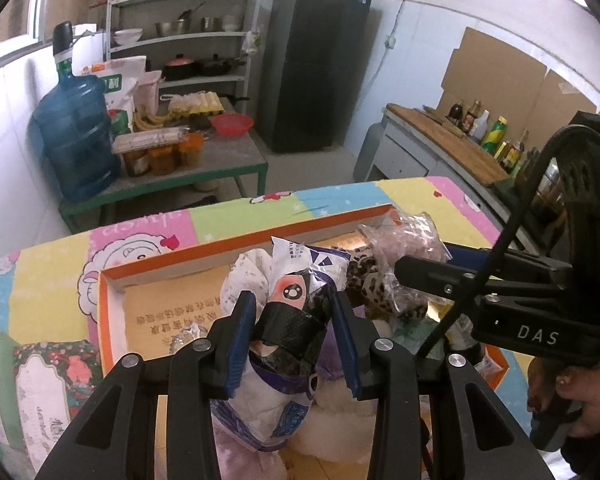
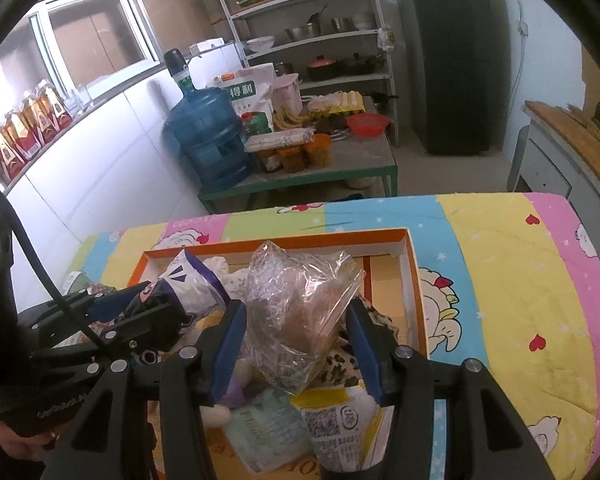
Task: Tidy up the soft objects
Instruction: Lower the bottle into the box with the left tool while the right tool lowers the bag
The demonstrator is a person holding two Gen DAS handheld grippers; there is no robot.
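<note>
- While both packets hang over the orange box (image 1: 156, 264), the left tongs (image 1: 296, 332) are clamped on a printed packet (image 1: 296, 280) bound with black tape, its upper end standing up between the blue pads
- The right tongs (image 2: 296, 344) grip a crinkled clear bag (image 2: 296, 300) with something brownish inside; both pads press into its sides
- The box rests on a counter covered by a cartoon-print cloth (image 2: 500, 280); inside it lie a leopard-print cloth (image 1: 370, 280), a white fluffy piece (image 1: 332, 428) and other wrapped packets (image 2: 340, 428)
- Risk, as a judgement: the clear bag is slick and bulging, so it may slide out of the pads if the grip eases before it is low enough
- Risk: the two tongs work close together over one crowded box, so one could knock the other or snag the black cable (image 1: 480, 276)
- Risk: a packet dropped on the heap may roll over the low rim
</note>
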